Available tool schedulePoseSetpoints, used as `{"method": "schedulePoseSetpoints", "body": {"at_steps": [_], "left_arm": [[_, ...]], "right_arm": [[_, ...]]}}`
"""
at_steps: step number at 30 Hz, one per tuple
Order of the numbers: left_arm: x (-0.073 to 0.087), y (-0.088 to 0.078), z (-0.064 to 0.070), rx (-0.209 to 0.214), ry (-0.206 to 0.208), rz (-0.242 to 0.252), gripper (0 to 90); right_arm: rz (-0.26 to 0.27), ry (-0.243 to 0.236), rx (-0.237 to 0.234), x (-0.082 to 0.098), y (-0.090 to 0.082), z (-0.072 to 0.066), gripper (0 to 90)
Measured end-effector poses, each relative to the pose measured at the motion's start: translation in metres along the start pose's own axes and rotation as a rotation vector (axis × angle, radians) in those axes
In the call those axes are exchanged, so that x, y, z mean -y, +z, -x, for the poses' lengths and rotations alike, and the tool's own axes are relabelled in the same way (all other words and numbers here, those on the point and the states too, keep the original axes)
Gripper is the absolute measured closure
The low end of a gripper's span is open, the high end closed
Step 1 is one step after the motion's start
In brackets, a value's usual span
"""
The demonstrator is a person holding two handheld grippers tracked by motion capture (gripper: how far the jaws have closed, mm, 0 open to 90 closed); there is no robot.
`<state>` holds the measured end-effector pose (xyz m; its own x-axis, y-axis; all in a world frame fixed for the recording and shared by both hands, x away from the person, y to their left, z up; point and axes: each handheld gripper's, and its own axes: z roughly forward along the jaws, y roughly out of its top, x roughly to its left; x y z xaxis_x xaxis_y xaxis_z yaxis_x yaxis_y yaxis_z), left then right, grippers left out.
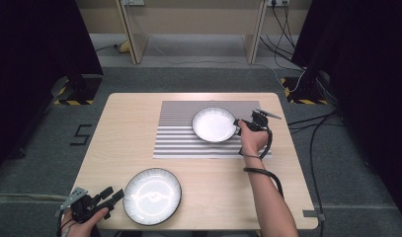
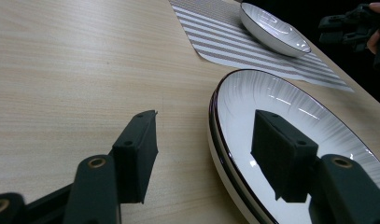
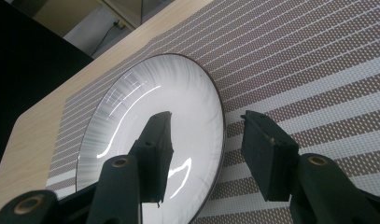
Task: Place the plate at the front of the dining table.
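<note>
Light wood-grain table (image 1: 139,123) stands on grey carpet floor (image 1: 35,163). Black curtains (image 1: 35,39) hang at both sides. Stand bases with yellow-black hazard tape (image 1: 72,102) sit at far left and far right of the table. Pale wooden furniture legs (image 1: 127,29) rise at the back. Black cables (image 1: 317,128) trail across the floor at right. A marking resembling 5 (image 1: 81,134) lies on the carpet at left.

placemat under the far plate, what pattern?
Grey-and-white horizontal stripes on the placemat; clearest in the high view.

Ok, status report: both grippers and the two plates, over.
Left hand-held gripper open, jaws astride near plate rim. Right hand-held gripper open, astride far plate rim on striped mat. Nothing in the way.
</note>
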<state>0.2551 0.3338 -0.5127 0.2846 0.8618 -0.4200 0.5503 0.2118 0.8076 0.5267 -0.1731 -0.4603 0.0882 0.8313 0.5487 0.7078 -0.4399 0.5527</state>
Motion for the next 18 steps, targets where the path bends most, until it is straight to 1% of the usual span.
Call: {"method": "schedulePoseSetpoints", "body": {"at_steps": [7, 13, 15, 17, 18], "left_arm": [[0.0, 0.001, 0.001, 0.0, -0.001, -0.001, 40.5], [0.0, 0.0, 0.0, 0.0, -0.003, 0.0, 40.5], [0.0, 0.001, 0.0, -0.001, -0.003, -0.001, 40.5], [0.0, 0.001, 0.001, 0.0, -0.003, -0.001, 40.5], [0.0, 0.001, 0.001, -0.001, -0.003, -0.002, 40.5]], "right_arm": [[-0.003, -0.007, -0.004, 0.005, -0.007, 0.005, 52.8], [0.002, -0.025, -0.011, 0.01, -0.013, 0.007, 52.7], [0.0, -0.021, -0.014, 0.012, -0.015, 0.008, 52.6], [0.003, -0.031, -0.015, 0.013, -0.016, 0.009, 52.5], [-0.002, -0.025, -0.017, 0.013, -0.017, 0.01, 52.4]]}}
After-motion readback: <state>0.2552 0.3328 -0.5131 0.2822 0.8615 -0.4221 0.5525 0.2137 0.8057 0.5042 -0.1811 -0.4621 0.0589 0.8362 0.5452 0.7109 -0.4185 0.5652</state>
